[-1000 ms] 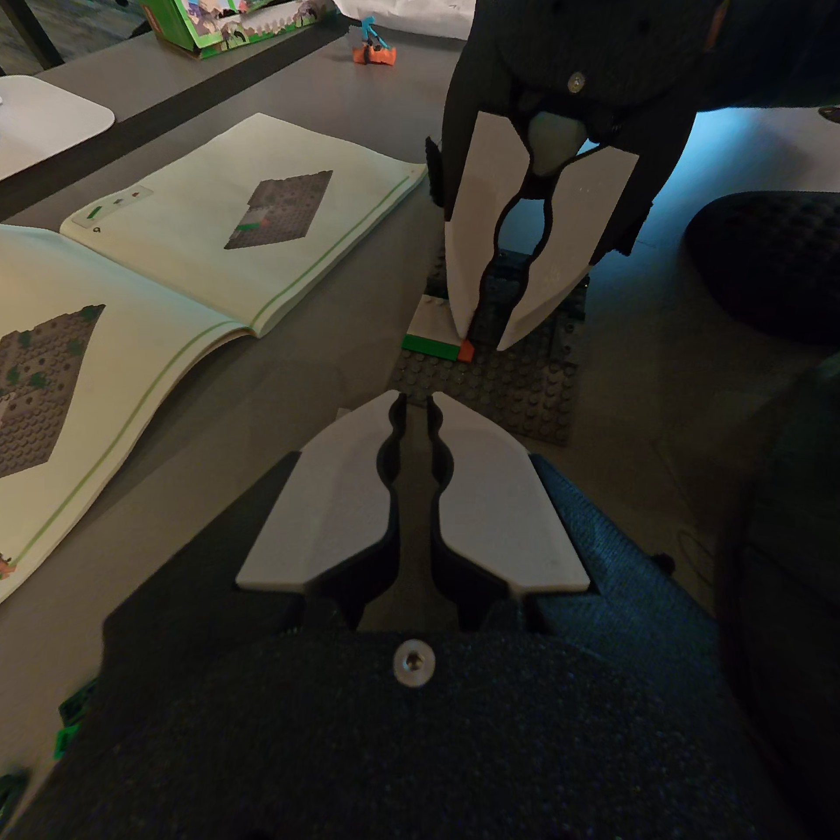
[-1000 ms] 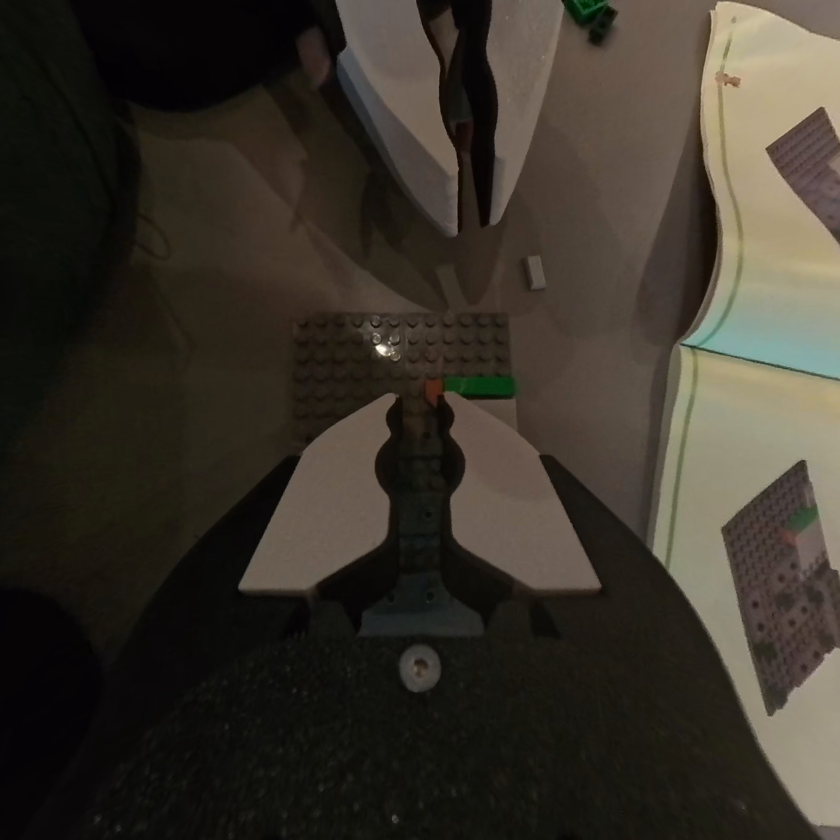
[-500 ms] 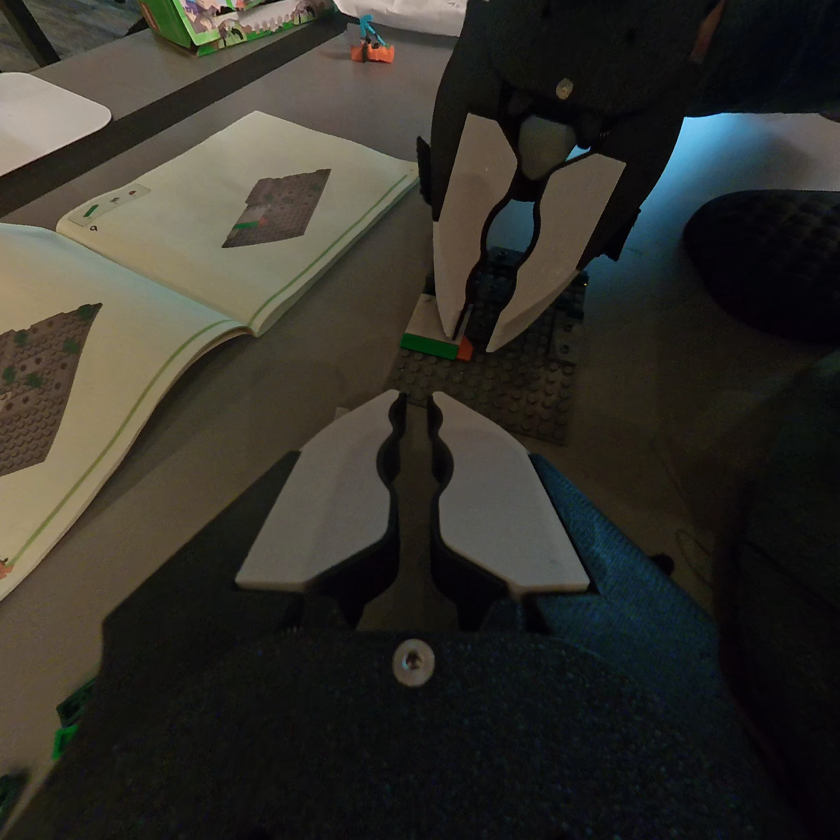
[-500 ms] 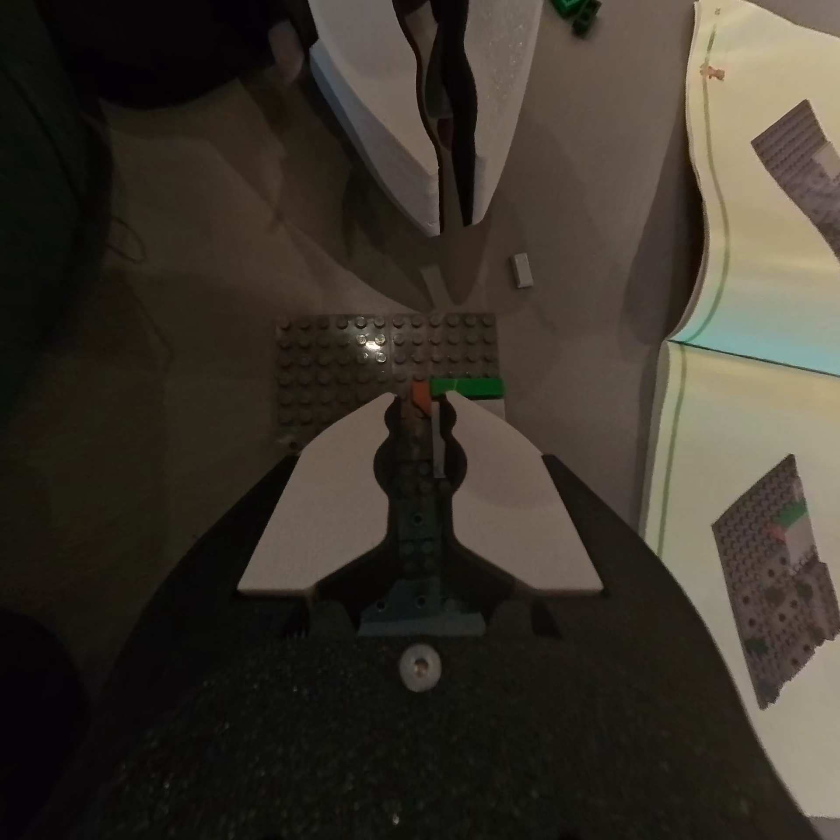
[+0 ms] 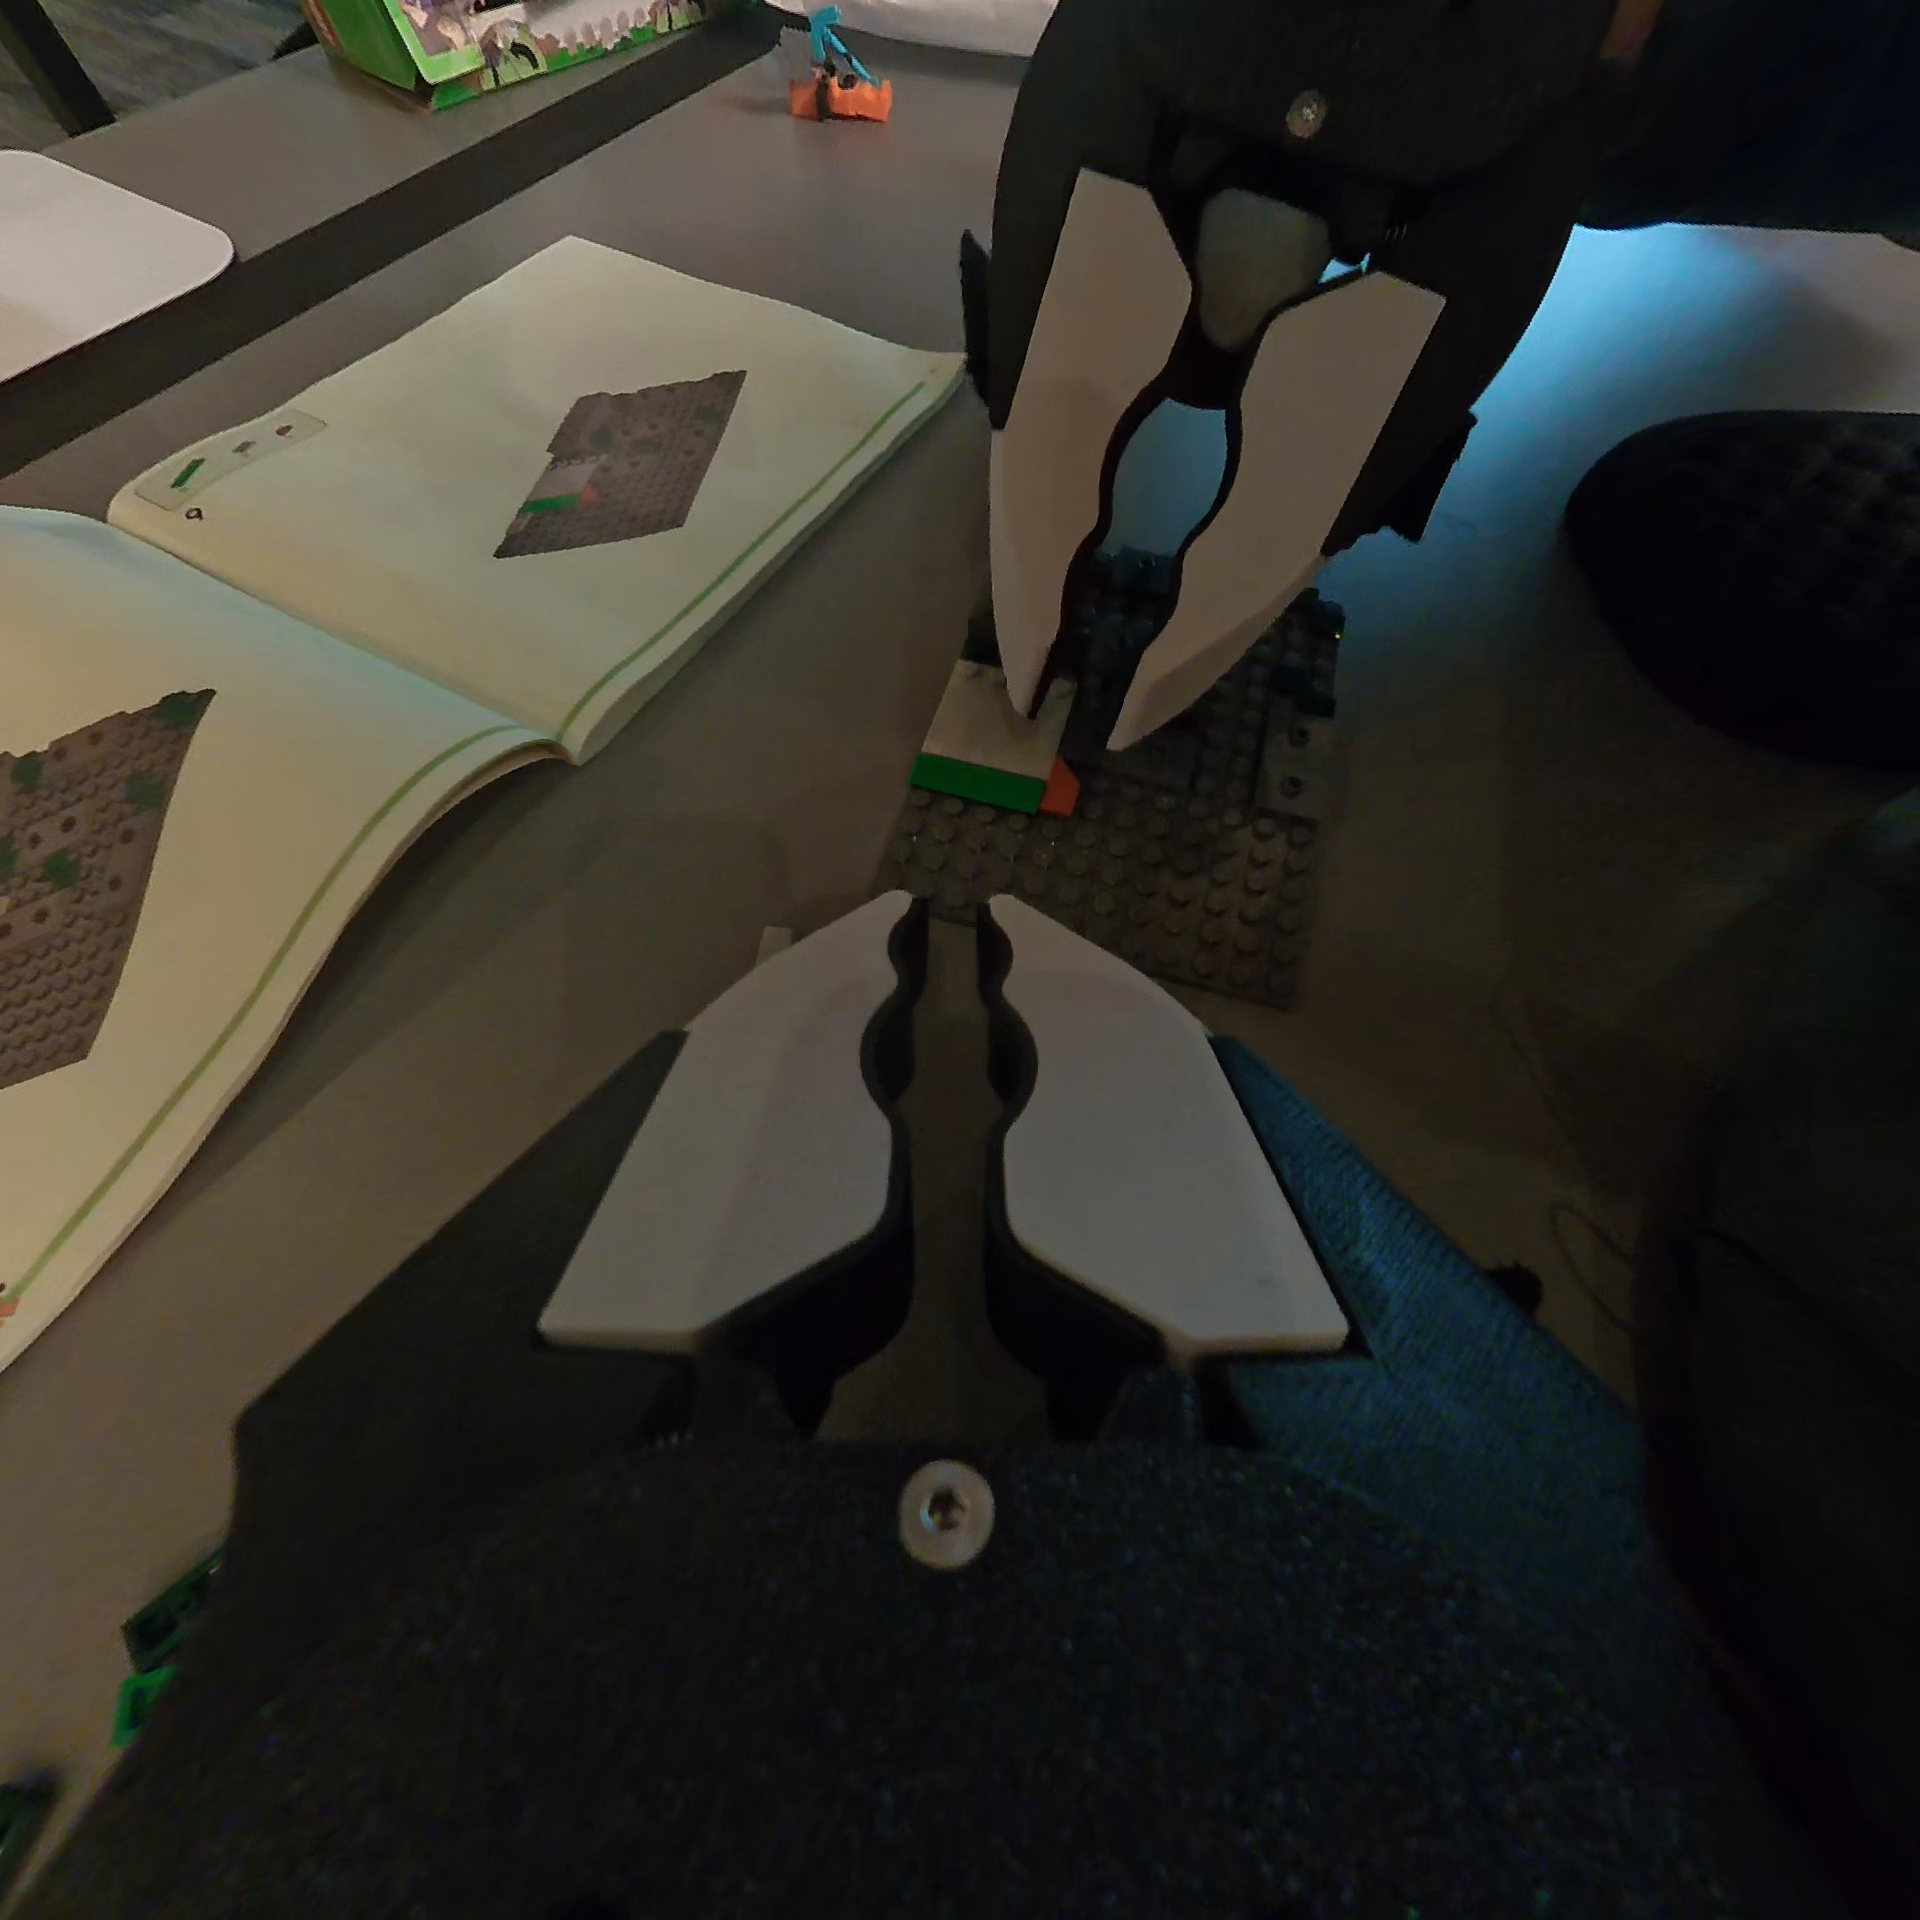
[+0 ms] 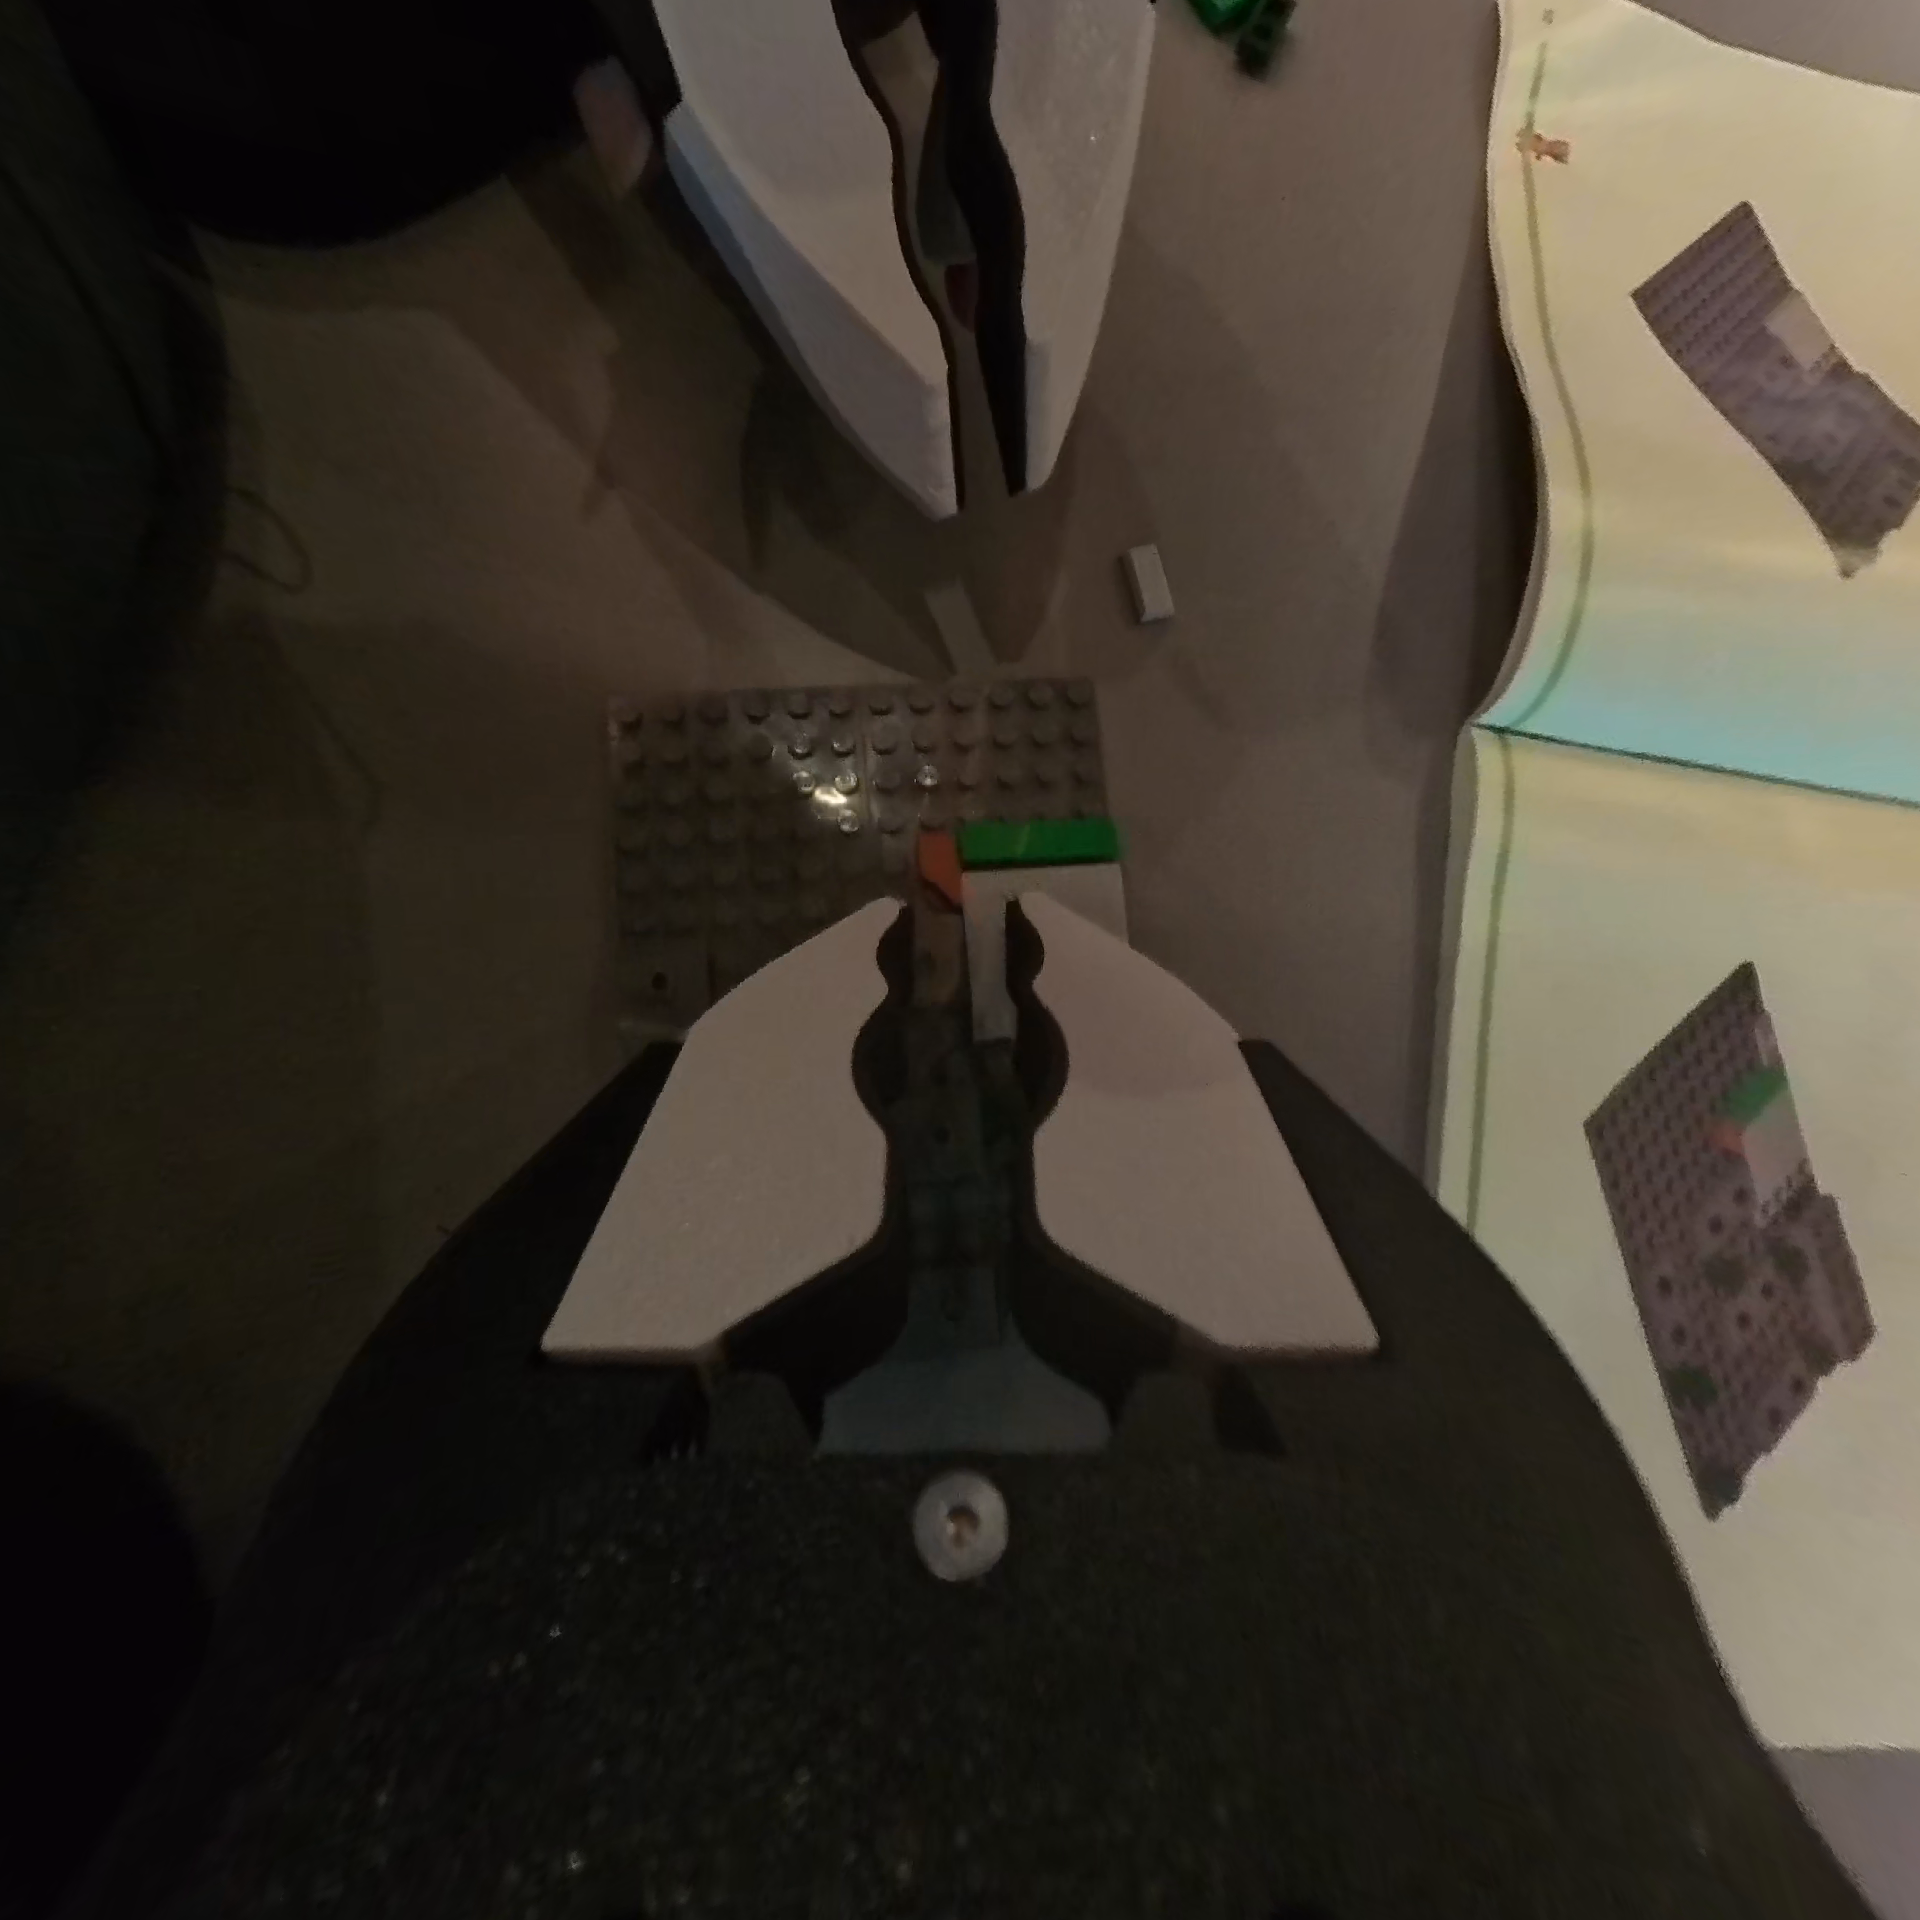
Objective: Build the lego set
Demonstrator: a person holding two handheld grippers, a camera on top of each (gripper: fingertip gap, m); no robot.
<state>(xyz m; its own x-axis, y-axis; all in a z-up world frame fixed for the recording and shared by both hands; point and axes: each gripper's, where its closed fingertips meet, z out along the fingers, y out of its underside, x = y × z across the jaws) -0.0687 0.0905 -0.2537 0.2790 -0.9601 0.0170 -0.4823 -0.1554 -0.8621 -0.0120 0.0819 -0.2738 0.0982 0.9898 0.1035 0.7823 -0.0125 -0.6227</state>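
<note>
A dark grey studded baseplate (image 5: 1174,894) lies on the table and also shows in the right wrist view (image 6: 748,831). On its edge nearest the booklet sit a green plate (image 5: 977,779), a small orange piece (image 5: 1062,798) and a white plate (image 5: 982,717). My right gripper (image 5: 1081,727) points down with its jaws slightly apart. One fingertip (image 5: 1029,696) touches the white plate. In its own view (image 6: 954,906) the tips sit just behind the orange piece (image 6: 938,860). My left gripper (image 5: 948,906) hovers at the baseplate's near edge, nearly closed and empty.
An open instruction booklet (image 5: 468,540) lies left of the baseplate. A small loose grey piece (image 6: 1146,584) lies between the booklet and the baseplate. Green loose pieces (image 5: 156,1642) lie near my left gripper. A green box (image 5: 468,42), a small orange model (image 5: 836,88) and a white tray (image 5: 94,249) stand at the back. My hands' fingertips stand some 7 cm from each other.
My right gripper has shifted back from the orange piece onto the white plate, its jaws still slightly apart. My left gripper has stayed in place.
</note>
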